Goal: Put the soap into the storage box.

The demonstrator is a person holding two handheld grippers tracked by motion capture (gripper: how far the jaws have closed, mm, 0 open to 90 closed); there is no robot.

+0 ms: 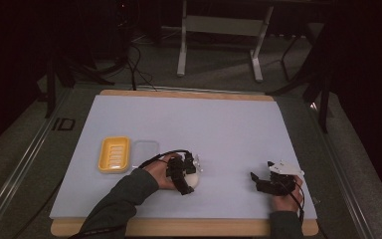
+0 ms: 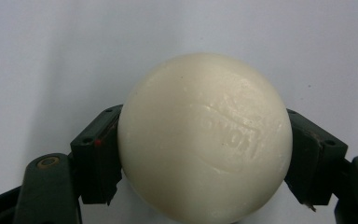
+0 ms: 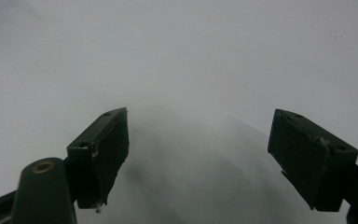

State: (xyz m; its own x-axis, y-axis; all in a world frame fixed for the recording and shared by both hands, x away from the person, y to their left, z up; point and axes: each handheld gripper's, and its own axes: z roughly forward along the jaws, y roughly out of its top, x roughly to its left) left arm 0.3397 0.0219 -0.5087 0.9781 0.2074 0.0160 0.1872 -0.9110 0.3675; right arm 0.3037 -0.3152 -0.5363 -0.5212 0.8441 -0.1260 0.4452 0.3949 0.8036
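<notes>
Left tongs (image 2: 205, 163) clamped on soap (image 2: 205, 140) near front edge of counter (image 1: 189, 119), right tongs (image 3: 214, 158) released, idle. My worry: round slick soap squirts out before reaching yellow dish (image 1: 114, 154).

The round cream-white soap bar (image 2: 205, 137) has its bottom chopped off by the lower edge of the left gripper view, and its raised lettering is too smeared to read. From the high view, the black left gripper (image 1: 181, 174) covers most of it. Can't tell if the clear plastic lid (image 1: 144, 151) touches the yellow ribbed soap dish (image 1: 114, 154).
</notes>
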